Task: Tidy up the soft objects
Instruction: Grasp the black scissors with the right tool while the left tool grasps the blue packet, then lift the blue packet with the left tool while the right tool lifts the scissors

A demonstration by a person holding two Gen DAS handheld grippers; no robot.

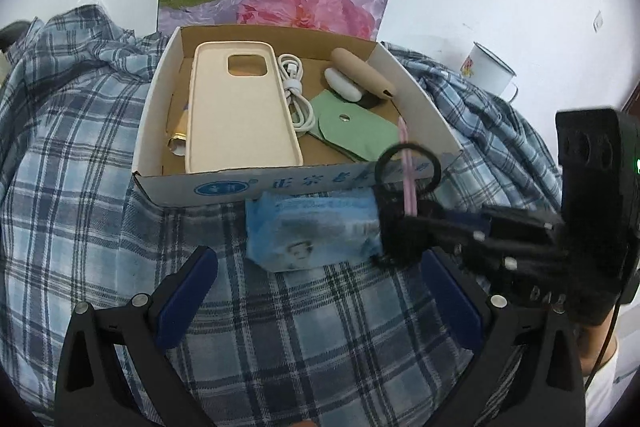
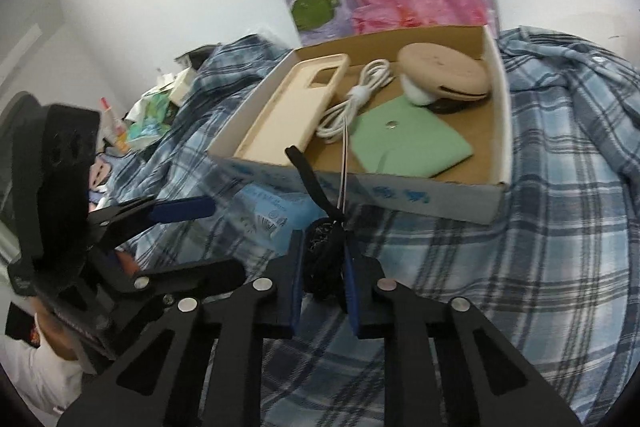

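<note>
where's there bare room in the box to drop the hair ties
Bare cardboard shows in the box near its front wall, between the cream phone case and the green pouch. The back right corner is crowded with the tan case. Outside, plaid cloth lies bare before the tissue pack.

Phone case point(image 1: 240, 103), cable point(image 1: 296, 95) and pouch point(image 1: 356, 135) lie in the box point(image 1: 224, 187); tissue pack point(image 1: 312, 227) just before it.
</note>
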